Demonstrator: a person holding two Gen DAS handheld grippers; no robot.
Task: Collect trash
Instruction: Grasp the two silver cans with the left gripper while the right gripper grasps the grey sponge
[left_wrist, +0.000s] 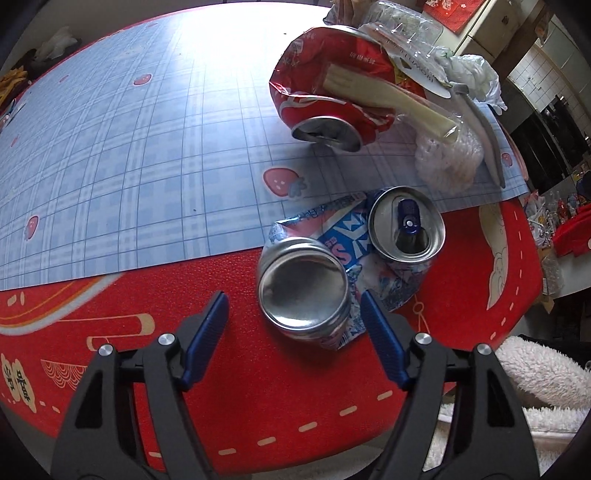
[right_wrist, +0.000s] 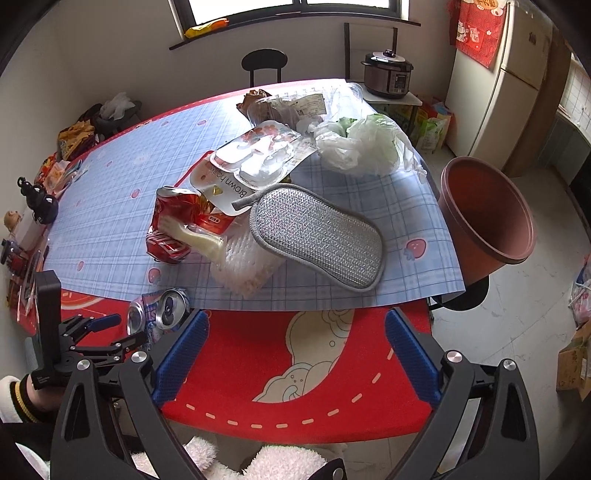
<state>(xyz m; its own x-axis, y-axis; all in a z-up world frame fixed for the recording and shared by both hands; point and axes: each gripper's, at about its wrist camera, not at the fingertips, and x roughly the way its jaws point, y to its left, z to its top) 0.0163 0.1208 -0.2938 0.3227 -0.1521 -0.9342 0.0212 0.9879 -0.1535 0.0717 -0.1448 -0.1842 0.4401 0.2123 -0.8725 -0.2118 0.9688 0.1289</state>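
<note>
The crushed, folded blue-and-white aluminium can (left_wrist: 317, 284) lies on the red near edge of the desk (left_wrist: 229, 369), just ahead of the left gripper (left_wrist: 293, 325), whose jaws stand apart astride its silver base, while the right gripper (right_wrist: 295, 354), also spread, hangs farther right.

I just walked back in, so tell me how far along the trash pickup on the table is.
Barely started. Nothing visibly collected: the brown bin at the table's edge shows no trash inside. In hand: the left gripper, open, brackets the crushed blue can without gripping it. The right gripper is open and empty. Left: the red can, the blister pack, the plastic bag and other wrappers.
</note>
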